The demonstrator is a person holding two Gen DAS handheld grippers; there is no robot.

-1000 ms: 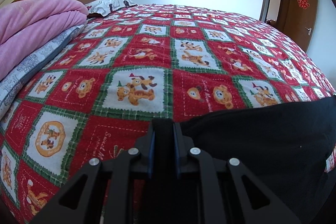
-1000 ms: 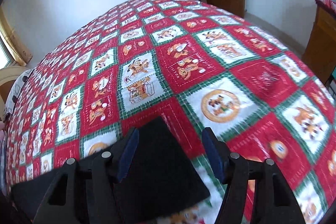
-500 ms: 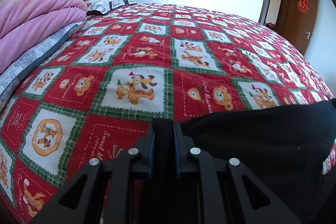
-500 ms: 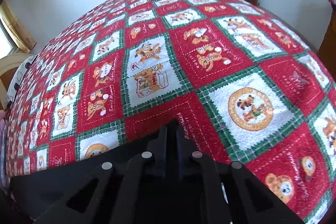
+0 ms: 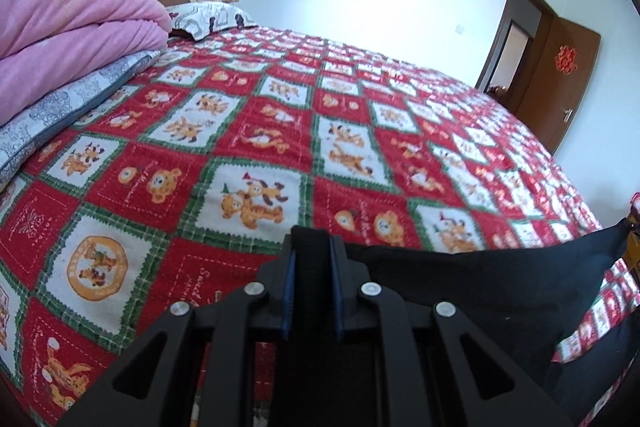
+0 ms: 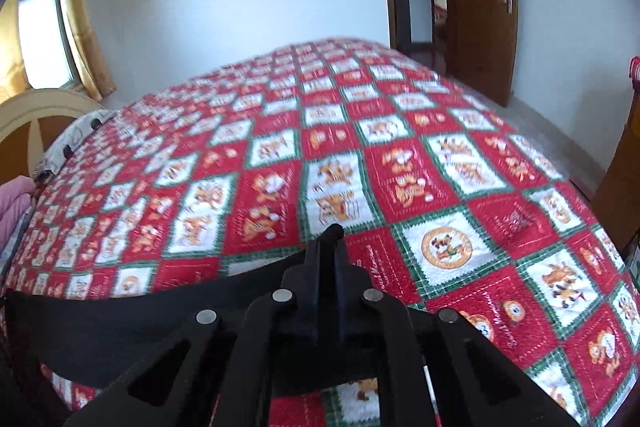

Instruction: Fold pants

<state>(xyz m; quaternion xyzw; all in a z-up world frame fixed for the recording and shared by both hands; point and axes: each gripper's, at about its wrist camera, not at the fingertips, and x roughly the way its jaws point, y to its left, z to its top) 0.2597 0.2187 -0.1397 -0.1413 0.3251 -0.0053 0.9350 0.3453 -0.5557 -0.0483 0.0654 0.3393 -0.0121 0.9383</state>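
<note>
A big bed (image 5: 248,131) fills the room. It has a red, green and white quilt (image 6: 400,163) with little animal pictures. At the far left lie a pink blanket (image 5: 76,39) and a pillow (image 5: 208,19). A brown door (image 5: 560,75) stands at the far right.

The black pants (image 5: 480,279) are at the near edge of the bed. They stretch sideways, left to right, like a dark band between the two hands. Their long side runs across the bed, not away toward the far wall. The top edge looks pulled fairly tight, and the cloth looks lifted a bit off the quilt.

The left gripper (image 5: 312,279) has its fingers (image 5: 289,287) closed narrow on the left end of the pants. Black cloth shows between them.

The right gripper (image 6: 326,287) has its fingers (image 6: 340,291) pinched almost fully together on the right end of the pants (image 6: 140,327). A small tip of cloth pokes out past them.

So each hand holds one end, and neither is nearer than the other. I think the next move is to carry the held edge far across the bed, or bring the two ends together. Both hands should go evenly, or the pants may twist or sag in the middle.
</note>
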